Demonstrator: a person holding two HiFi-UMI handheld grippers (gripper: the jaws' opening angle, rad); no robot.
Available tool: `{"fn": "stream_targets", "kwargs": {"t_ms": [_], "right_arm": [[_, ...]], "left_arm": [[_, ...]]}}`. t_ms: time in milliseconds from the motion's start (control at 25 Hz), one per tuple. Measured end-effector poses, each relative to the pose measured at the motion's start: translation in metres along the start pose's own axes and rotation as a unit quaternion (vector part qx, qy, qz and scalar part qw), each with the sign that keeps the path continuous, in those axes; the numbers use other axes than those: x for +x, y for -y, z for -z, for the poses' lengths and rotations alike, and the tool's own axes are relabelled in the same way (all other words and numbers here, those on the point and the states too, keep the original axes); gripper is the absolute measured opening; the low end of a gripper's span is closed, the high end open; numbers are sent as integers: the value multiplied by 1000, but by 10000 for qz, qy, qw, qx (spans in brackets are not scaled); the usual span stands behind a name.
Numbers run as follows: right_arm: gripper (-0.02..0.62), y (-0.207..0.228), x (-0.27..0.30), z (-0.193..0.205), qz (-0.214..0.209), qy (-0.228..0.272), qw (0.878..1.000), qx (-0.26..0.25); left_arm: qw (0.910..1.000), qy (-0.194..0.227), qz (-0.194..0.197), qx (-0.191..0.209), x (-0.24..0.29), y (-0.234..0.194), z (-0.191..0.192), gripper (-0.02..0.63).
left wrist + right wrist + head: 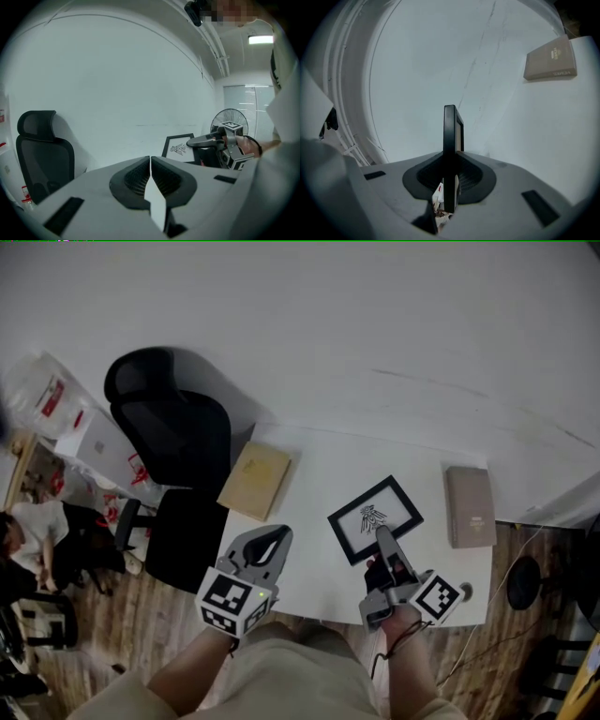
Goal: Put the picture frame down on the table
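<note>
Head view: black picture frame [398,507], dark sketch on white, pinched in right claw [381,534]; left claw [277,538] clenched.

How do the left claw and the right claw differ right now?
The left claw is shut on nothing, while the right claw is shut on the picture frame, gripping its edge. The left claw hangs over the near left part of the table; the right claw reaches in over its near right part. Both are grey and have their jaws closed.
</note>
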State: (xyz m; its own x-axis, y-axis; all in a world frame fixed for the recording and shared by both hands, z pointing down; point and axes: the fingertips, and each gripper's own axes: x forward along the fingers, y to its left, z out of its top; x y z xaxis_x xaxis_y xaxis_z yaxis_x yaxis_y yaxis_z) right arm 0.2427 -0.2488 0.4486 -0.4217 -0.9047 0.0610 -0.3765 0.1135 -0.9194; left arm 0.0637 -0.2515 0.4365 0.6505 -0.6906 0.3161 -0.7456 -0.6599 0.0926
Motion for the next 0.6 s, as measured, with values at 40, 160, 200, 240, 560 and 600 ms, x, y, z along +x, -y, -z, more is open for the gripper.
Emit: {"fn": "stream_targets", "kwargs": {"t_ms": [40,160,200,240,560,600], "right_arm": [[77,3,3,-1,20,-11,10000,42],[77,11,10,-1,70,-82,9999,95],[77,14,12,0,80,-108,9999,103],[77,16,13,0,88,-131,9998,105],[77,31,26,10,342,-237,9988,242],[77,33,28,10,389,-231,9987,247]], "left_arm": [[10000,-15,-4,-14,3,-1,0,28],[10000,-41,-26,-30,12,-4,0,28],[10000,-42,-30,-37,15,-5,0,28],[10000,-44,-29,-48,18,-6,0,28],[9998,-141,-90,-140,26,-27,5,28],[9997,-171,-86,-144,28,-30,6,28]]}}
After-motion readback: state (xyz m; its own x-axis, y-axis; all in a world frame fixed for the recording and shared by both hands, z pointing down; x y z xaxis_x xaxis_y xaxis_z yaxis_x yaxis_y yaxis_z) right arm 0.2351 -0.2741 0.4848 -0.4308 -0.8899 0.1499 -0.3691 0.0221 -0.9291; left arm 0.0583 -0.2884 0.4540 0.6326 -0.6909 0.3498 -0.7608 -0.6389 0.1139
